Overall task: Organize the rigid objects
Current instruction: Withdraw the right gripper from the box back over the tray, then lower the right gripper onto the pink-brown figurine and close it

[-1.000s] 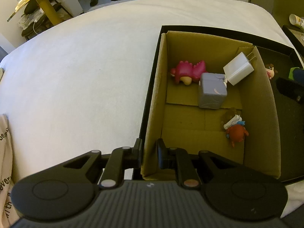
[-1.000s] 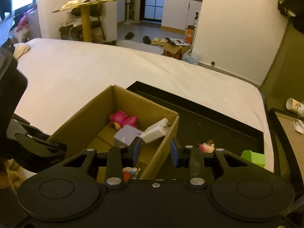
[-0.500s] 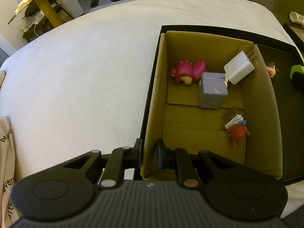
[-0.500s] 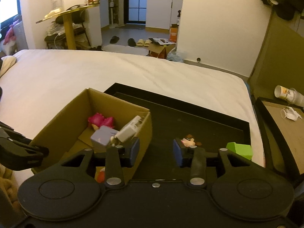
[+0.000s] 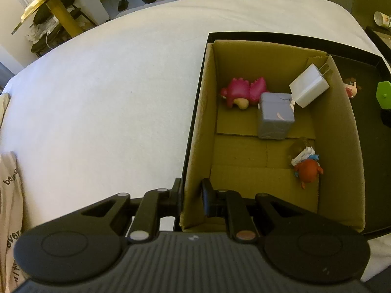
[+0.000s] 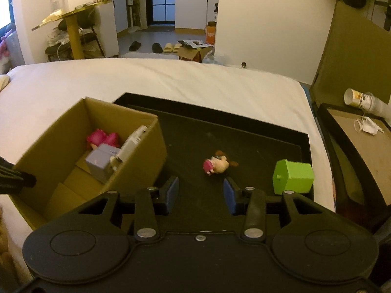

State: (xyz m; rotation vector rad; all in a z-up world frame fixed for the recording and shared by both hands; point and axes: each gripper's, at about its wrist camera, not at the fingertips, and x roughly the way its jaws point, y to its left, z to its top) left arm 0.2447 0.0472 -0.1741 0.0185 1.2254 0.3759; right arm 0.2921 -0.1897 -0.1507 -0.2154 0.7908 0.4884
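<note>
My left gripper [image 5: 193, 195] is shut on the near left wall of the cardboard box [image 5: 338, 131]. Inside the box lie a pink dinosaur toy [image 5: 242, 91], a grey-blue cube [image 5: 276, 116], a white charger plug [image 5: 309, 89] and a small red figure [image 5: 308, 169]. The box stands on a black tray [image 6: 220, 131]. On the tray's bare part lie a small doll [image 6: 217, 166] and a green block [image 6: 292, 179]. My right gripper [image 6: 200, 194] hangs open above the tray, just short of the doll, with nothing between its blue pads [image 6: 172, 193].
The tray rests on a white bed [image 5: 110, 97]. A side table [image 6: 356, 131] with a paper cup [image 6: 359, 99] and a crumpled mask stands to the right. Printed cloth [image 5: 9, 195] lies at the bed's left edge.
My right gripper has swung right, from over the box's edge to over the tray, and its jaws have parted. The left gripper has kept still on the box wall.
</note>
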